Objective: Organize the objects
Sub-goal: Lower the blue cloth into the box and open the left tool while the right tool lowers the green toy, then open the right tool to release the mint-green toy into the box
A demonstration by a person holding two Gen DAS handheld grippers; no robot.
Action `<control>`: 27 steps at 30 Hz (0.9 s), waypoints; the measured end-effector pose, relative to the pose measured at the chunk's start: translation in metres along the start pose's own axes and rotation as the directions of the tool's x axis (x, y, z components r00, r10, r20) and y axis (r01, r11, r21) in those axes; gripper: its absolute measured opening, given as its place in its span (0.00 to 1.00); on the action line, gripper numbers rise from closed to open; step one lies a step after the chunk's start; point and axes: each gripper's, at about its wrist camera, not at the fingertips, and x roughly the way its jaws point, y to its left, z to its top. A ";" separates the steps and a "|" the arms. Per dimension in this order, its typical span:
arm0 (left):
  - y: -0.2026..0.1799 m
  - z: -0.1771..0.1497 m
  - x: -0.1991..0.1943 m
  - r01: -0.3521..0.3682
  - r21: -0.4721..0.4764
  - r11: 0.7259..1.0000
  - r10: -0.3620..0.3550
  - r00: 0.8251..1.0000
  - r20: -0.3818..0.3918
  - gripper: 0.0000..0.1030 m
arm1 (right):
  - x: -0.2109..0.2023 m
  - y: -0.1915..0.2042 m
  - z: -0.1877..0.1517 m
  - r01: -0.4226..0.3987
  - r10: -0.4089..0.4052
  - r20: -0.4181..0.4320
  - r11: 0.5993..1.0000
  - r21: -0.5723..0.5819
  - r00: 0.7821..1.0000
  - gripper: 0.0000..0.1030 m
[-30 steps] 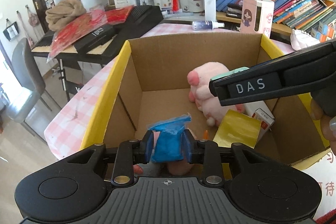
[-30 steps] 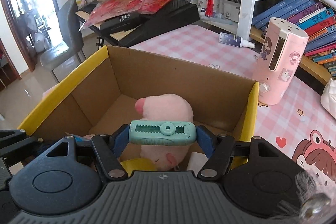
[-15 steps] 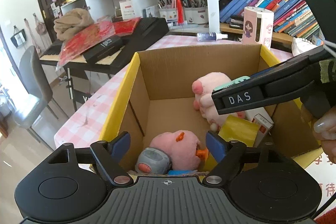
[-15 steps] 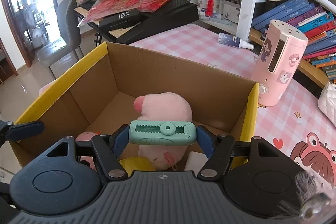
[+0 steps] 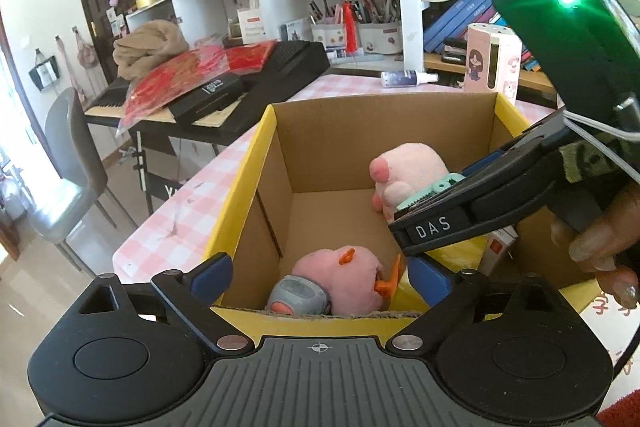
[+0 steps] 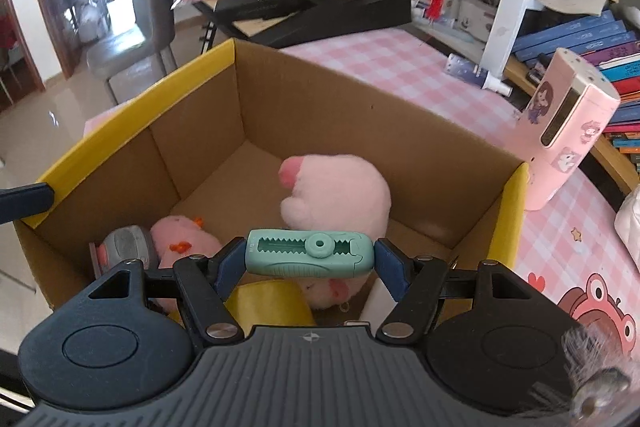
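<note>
An open cardboard box (image 5: 248,195) with yellow rims stands on the pink checked table. In it lie a large pink plush (image 6: 340,191), a small pink plush with orange bits (image 5: 344,279), a grey gadget (image 5: 298,293) and a yellow packet (image 6: 268,301). My left gripper (image 5: 320,273) hangs over the box's near edge. Its jaws are opening wide and nothing is between them. My right gripper (image 6: 310,253) is shut on a mint-green toothed clip (image 6: 304,259), held crosswise above the box's near right part. It reaches in from the right in the left wrist view.
A pink cartoon dispenser (image 6: 560,131) stands just past the box's right corner, and a small spray bottle (image 6: 476,71) lies behind it. Bookshelves (image 5: 460,15) run along the back. A black keyboard (image 6: 332,11) and a grey chair (image 5: 72,163) are to the left.
My left gripper let go of the blue packet, which dropped out of sight into the box, and its jaws spread wide. The right gripper kept its hold on the clip and tilted a little.
</note>
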 end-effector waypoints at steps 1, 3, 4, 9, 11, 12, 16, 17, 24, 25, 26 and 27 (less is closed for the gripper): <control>0.000 0.000 -0.001 -0.001 -0.001 1.000 0.001 1.000 0.002 0.94 | 0.001 0.000 0.000 0.000 0.000 -0.002 1.000 0.001 1.000 0.65; 0.002 0.000 -0.002 -0.002 -0.008 1.000 0.002 1.000 0.006 0.94 | 0.000 -0.001 0.000 -0.003 0.003 0.000 1.000 0.007 1.000 0.65; 0.003 0.000 -0.003 -0.004 -0.012 1.000 0.004 1.000 0.009 0.94 | 0.000 -0.002 0.000 -0.006 0.006 0.002 1.000 0.014 1.000 0.65; 0.006 0.000 -0.008 0.005 -0.023 1.000 -0.005 1.000 0.025 0.96 | -0.011 -0.005 -0.004 -0.024 0.022 0.072 0.999 0.035 0.997 0.73; 0.007 0.000 -0.011 0.007 -0.017 1.000 -0.006 1.000 0.029 0.96 | -0.019 -0.004 -0.006 -0.011 0.008 0.103 0.999 0.032 0.995 0.75; 0.007 -0.001 -0.013 0.009 -0.014 1.000 -0.009 0.999 0.032 0.97 | -0.023 -0.003 -0.007 -0.003 -0.002 0.114 0.999 0.039 0.993 0.75; 0.010 0.000 -0.019 0.036 -0.005 0.999 -0.036 0.998 0.056 0.97 | -0.043 -0.003 -0.016 0.027 -0.041 0.153 0.995 0.097 0.987 0.77; 0.011 0.000 -0.021 0.043 -0.001 0.999 -0.043 0.997 0.061 0.97 | -0.051 -0.002 -0.020 0.045 -0.064 0.168 0.992 0.114 0.984 0.78; 0.017 -0.003 -0.036 0.090 0.020 0.996 -0.091 0.991 0.102 1.00 | -0.099 0.008 -0.048 0.163 -0.226 0.244 0.954 0.252 0.943 0.88; 0.017 -0.005 -0.039 0.099 0.022 0.995 -0.101 0.989 0.104 1.00 | -0.106 0.010 -0.054 0.183 -0.256 0.251 0.942 0.280 0.934 0.89; 0.018 -0.008 -0.042 0.111 0.025 0.994 -0.113 0.988 0.105 1.00 | -0.112 0.011 -0.058 0.197 -0.278 0.254 0.933 0.303 0.926 0.89; 0.018 -0.011 -0.045 0.121 0.026 0.992 -0.124 0.987 0.106 1.00 | -0.118 0.013 -0.064 0.212 -0.302 0.254 0.920 0.329 0.919 0.91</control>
